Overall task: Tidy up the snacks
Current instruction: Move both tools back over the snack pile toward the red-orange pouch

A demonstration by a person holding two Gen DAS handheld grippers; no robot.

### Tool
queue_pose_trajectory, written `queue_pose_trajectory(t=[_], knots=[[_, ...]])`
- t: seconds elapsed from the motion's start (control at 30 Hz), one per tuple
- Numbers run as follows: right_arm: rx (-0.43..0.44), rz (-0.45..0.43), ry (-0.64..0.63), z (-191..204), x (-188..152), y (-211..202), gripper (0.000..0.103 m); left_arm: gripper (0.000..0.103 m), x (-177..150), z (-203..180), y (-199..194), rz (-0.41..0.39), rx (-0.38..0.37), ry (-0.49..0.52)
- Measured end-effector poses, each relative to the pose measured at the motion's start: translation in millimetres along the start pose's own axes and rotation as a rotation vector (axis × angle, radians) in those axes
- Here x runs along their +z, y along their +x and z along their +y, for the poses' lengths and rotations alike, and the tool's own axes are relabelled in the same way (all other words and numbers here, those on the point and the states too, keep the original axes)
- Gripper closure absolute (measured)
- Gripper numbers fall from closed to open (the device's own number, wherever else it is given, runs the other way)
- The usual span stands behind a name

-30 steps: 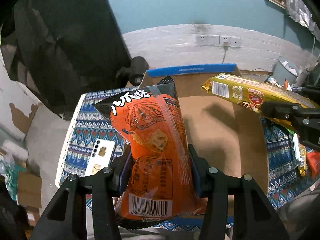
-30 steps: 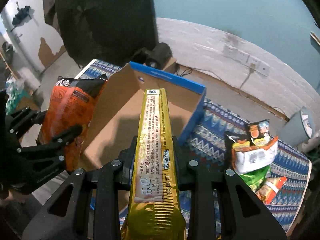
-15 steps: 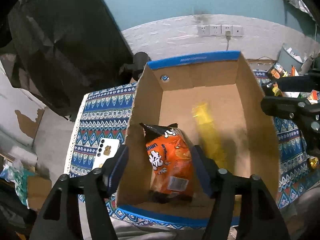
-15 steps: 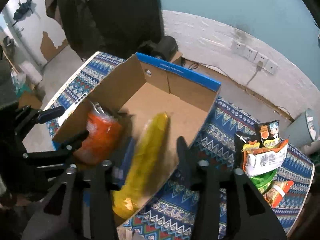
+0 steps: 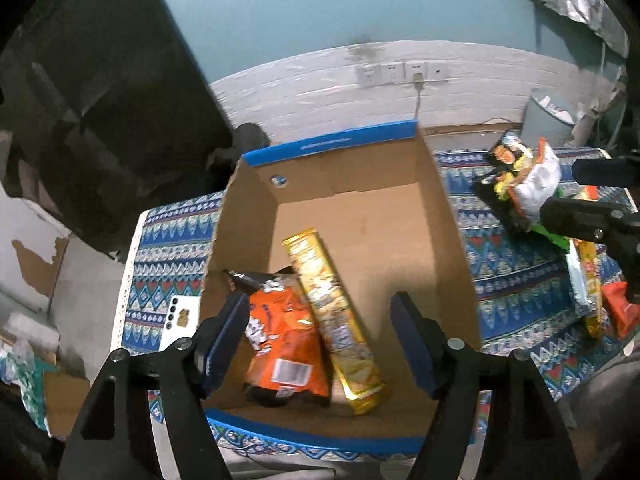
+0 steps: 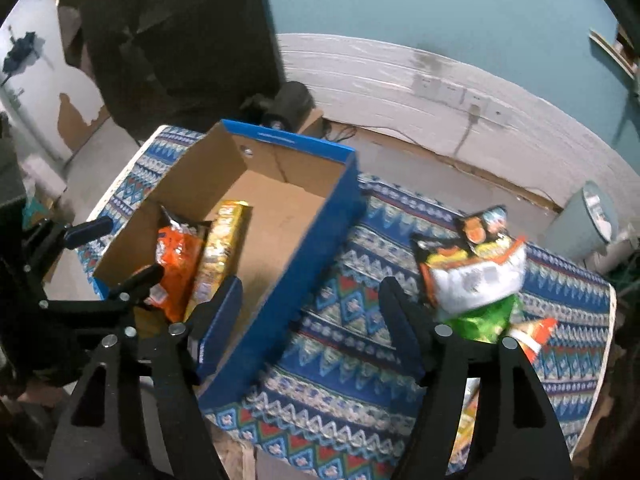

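An open cardboard box (image 5: 332, 144) with a blue rim stands on the patterned cloth. An orange snack bag (image 5: 284, 332) and a long yellow packet (image 5: 332, 312) lie side by side on its floor near the front left corner. My left gripper (image 5: 318, 320) hovers above them, its jaws opening, touching neither. My right gripper (image 6: 311, 292) hangs over the box's blue right wall (image 6: 280, 280), its jaws opening with nothing between them. The right wrist view also shows the orange bag (image 6: 178, 256), the yellow packet (image 6: 220, 252) and the left gripper (image 6: 114, 252).
A heap of loose snack bags (image 6: 476, 276) lies on the patterned cloth (image 6: 360, 360) to the right of the box. A white phone (image 5: 180, 320) rests on the cloth left of the box. A grey bin (image 6: 584, 224) stands by the wall at the far right.
Both grippers opened. The orange bag dropped out of the left one and the yellow packet out of the right one, into the box. The right gripper has swung right, toward the snack heap.
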State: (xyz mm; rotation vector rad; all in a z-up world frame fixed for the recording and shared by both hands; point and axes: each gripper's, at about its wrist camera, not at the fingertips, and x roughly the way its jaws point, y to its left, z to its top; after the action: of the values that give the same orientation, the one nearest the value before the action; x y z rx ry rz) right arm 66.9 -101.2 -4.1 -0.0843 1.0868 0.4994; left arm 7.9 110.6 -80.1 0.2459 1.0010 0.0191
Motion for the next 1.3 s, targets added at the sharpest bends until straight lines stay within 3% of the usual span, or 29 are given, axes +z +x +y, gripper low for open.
queue_pose_trajectory(t=[0.4, 0.93, 1.3], knots=[[-0.075, 0.009, 0.110, -69.4, -45.3, -26.5, 0.027, 0.026, 13.1, -72.7, -20.7, -0.016, -0.121, 0.124], [-0.138, 0.045, 0.323, -163.8, -121.0, -57.1, 0.027, 0.026, 11.3, -170.8, -32.7, -0.019, -0.206, 0.317], [-0.150, 0.080, 0.471, -205.8, -178.7, -67.2, 0.026, 0.026, 7.4, -219.6, -17.4, 0.054, -0.264, 0.371]])
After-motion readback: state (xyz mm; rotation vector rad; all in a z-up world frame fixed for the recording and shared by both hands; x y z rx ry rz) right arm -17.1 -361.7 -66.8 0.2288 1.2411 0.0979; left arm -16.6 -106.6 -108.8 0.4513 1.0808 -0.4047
